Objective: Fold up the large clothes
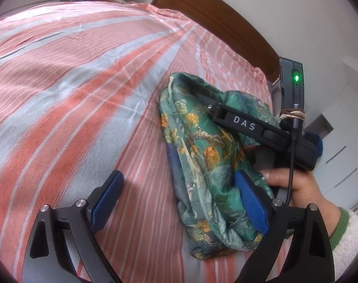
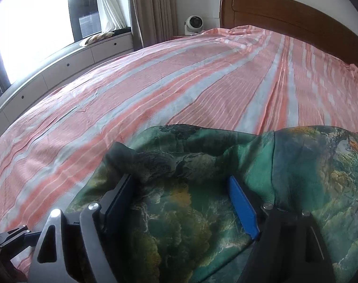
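Green floral garment (image 1: 202, 165), one bundle of silky cloth printed with orange blossoms, is seen lying bunched on the pink-and-grey striped bedsheet (image 1: 72, 89), toward the right side of the bed and near the wooden headboard (image 1: 216, 21). Two grippers are counted. The left gripper (image 1: 179, 202) is held with its jaws spread wide over the sheet; its two blue pads are apart, the left one (image 1: 108, 200) above bare sheet and the right one resting against the near edge of the bundle, and nothing is clamped between them. The right gripper (image 2: 181, 202) is also seen with its jaws apart; cloth lies loosely between and under its two blue pads, but no pinch on it can be made out. In the left wrist view the body of that gripper is seen lying across the bundle, carried by one hand (image 1: 294, 184) with a white fleecy sleeve edged in green. At the far side one small white fan (image 2: 194, 24) is seen beside the headboard, with curtains (image 2: 150, 9) and a bright window to the left.
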Demonstrator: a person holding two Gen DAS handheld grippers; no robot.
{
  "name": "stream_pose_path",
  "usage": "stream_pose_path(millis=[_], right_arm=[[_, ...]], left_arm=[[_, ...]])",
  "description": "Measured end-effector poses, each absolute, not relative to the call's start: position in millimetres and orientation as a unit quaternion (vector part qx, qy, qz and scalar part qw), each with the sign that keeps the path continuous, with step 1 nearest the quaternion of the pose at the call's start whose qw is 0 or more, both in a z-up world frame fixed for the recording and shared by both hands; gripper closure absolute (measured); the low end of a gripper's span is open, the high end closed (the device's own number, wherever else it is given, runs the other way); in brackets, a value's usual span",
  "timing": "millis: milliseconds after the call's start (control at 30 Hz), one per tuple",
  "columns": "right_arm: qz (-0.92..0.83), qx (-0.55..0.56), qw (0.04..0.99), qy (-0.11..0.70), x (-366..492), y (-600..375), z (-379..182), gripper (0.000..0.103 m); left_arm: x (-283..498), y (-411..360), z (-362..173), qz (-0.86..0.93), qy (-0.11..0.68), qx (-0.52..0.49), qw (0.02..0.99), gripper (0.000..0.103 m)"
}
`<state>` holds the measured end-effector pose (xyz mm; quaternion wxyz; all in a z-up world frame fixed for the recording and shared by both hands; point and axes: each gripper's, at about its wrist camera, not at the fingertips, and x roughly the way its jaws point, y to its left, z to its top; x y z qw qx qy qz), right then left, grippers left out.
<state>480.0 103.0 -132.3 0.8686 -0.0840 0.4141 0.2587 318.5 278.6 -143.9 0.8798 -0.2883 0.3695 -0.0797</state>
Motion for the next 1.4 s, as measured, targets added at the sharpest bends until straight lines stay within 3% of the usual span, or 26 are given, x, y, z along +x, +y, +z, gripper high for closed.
stream_pose_path(millis=[200, 400, 500, 633, 733, 900, 1100, 1200, 1400], right_arm=[[0.241, -0.105, 0.869, 0.42, 479, 110, -122, 0.023], [0.252, -0.075, 0.863, 0.432, 432, 79, -23, 0.022], [0.242, -0.058, 0.874, 0.417, 377, 32, 0, 0.013], [0.206, -0.094, 0.848, 0.478, 339, -7, -62, 0.01], [0.172, -0.141, 0.868, 0.444, 306, -10, -66, 0.011], [0.176, -0.045, 0.875, 0.448, 245, -41, -39, 0.001], [0.102, 0.012, 0.865, 0.49, 184, -102, -69, 0.001], [0.089, 0.045, 0.852, 0.514, 161, -130, -94, 0.001], [0.091, 0.104, 0.838, 0.527, 147, -155, -108, 0.001]], left_arm=[[318, 279, -146, -0.076, 0.362, -0.285, 0.884, 0.008], [317, 281, -146, -0.082, 0.36, -0.29, 0.883, 0.008], [318, 282, -147, -0.085, 0.362, -0.295, 0.88, 0.007], [316, 280, -146, -0.092, 0.359, -0.289, 0.883, 0.006], [286, 289, -129, -0.084, 0.341, -0.332, 0.875, 0.006], [244, 294, -97, -0.054, 0.362, -0.301, 0.881, 0.002], [194, 256, -109, -0.037, 0.442, -0.197, 0.874, 0.002], [185, 252, -121, -0.064, 0.471, -0.229, 0.85, 0.003], [216, 272, -53, -0.137, 0.393, -0.28, 0.865, 0.001]])
